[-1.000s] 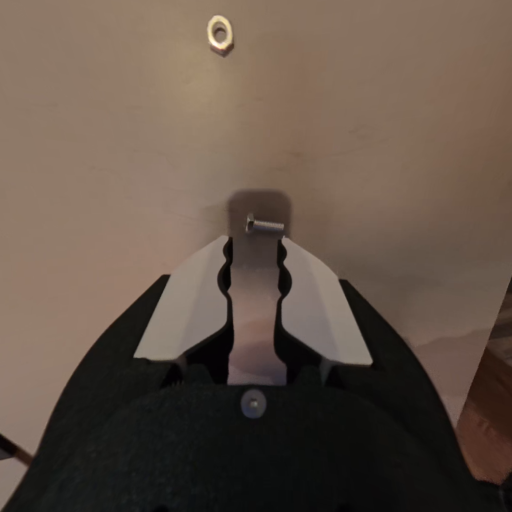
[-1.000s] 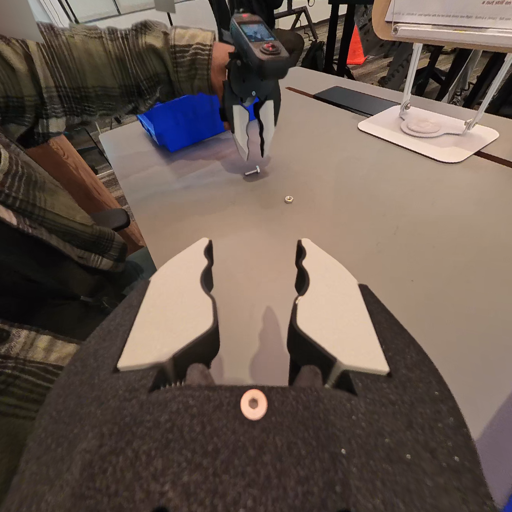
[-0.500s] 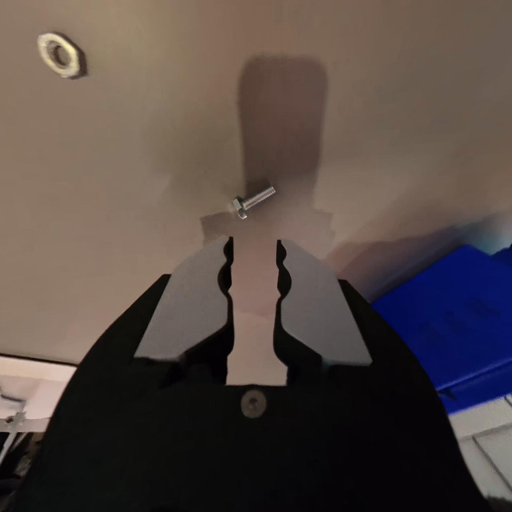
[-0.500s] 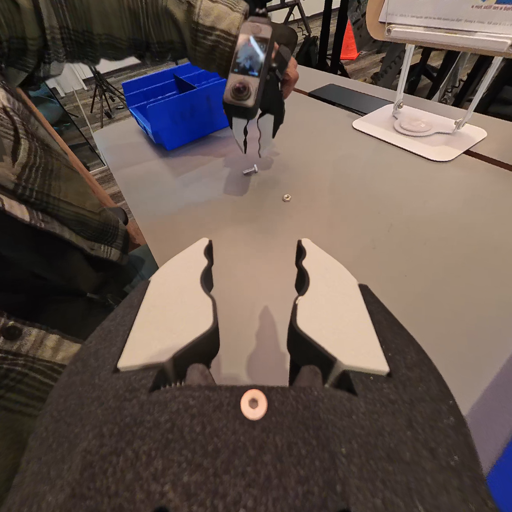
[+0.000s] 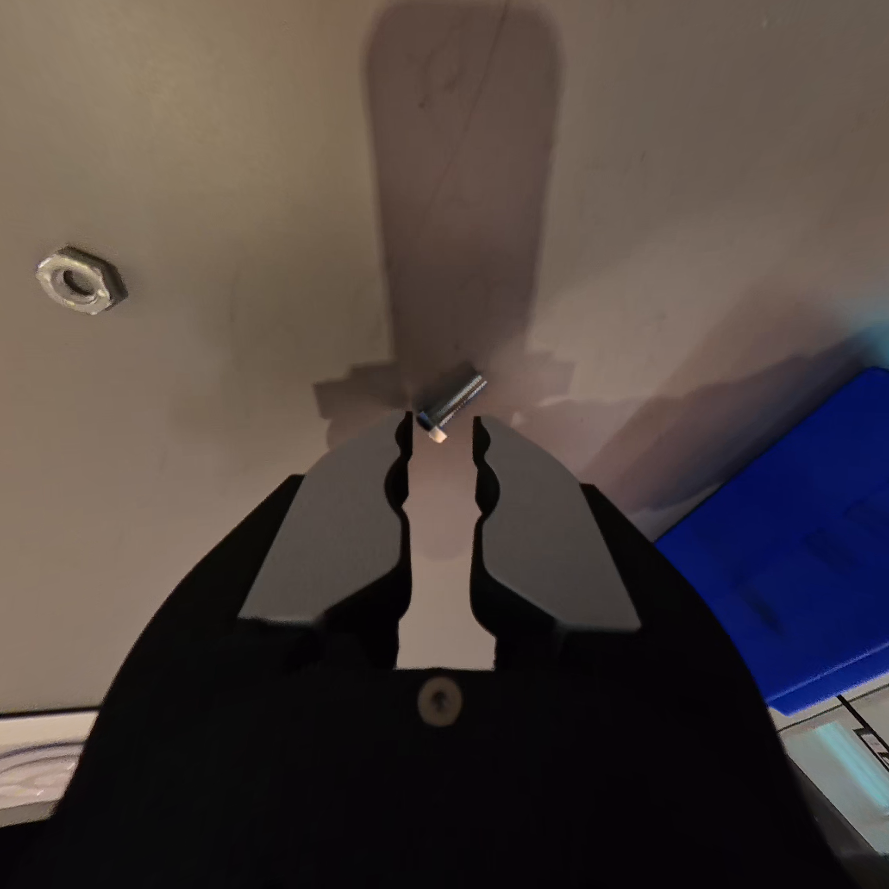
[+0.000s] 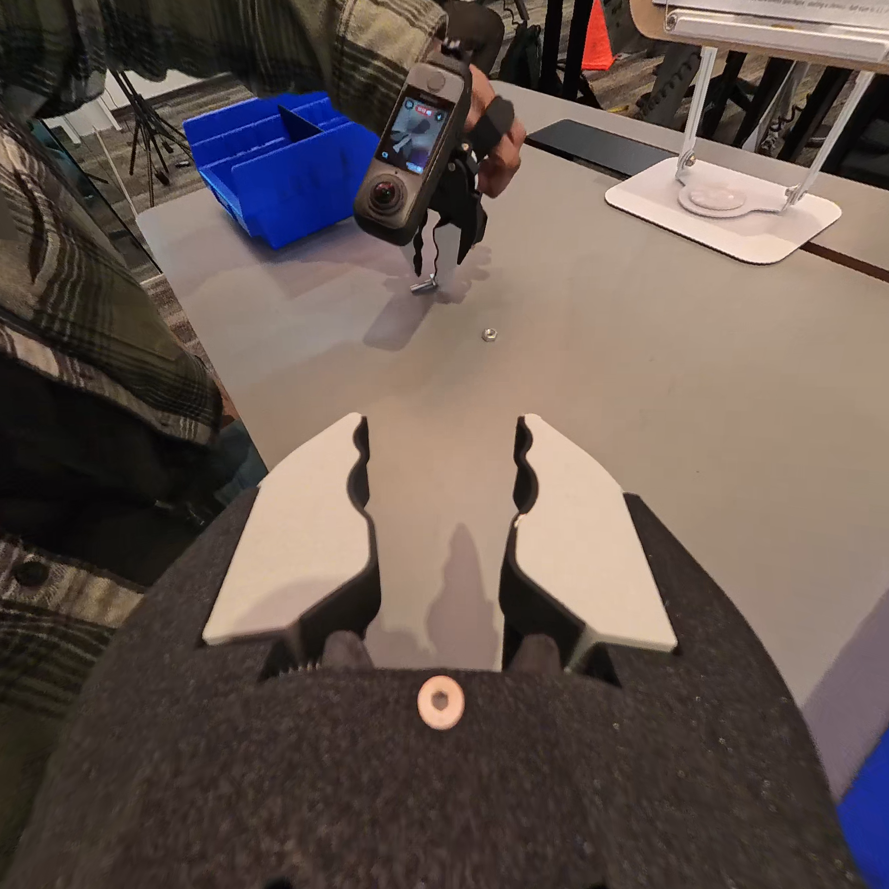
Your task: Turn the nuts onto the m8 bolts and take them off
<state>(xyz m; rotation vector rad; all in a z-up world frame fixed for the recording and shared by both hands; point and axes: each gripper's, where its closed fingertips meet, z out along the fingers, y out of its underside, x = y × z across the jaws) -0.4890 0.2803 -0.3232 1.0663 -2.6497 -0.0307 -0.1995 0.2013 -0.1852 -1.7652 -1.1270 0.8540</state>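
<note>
On the table (image 6: 673,385): a bolt (image 5: 450,406) lying flat, head just between the fingertips of the left gripper (image 5: 442,423), shank pointing away and to the right. Jaws parted, not touching the bolt. A nut (image 5: 81,286) flat on the table, well apart to the left of the bolt in the left wrist view. A bin (image 5: 789,553) near the table's edge, to the right of that gripper. From the right wrist view — bolt (image 6: 423,285) under the left gripper (image 6: 435,262), nut (image 6: 489,334) nearer and to the right, bin (image 6: 284,163) behind and to the left, a stand (image 6: 721,211) at far right. Right gripper (image 6: 442,423) above the near table, jaws wide, well short of the nut.
</note>
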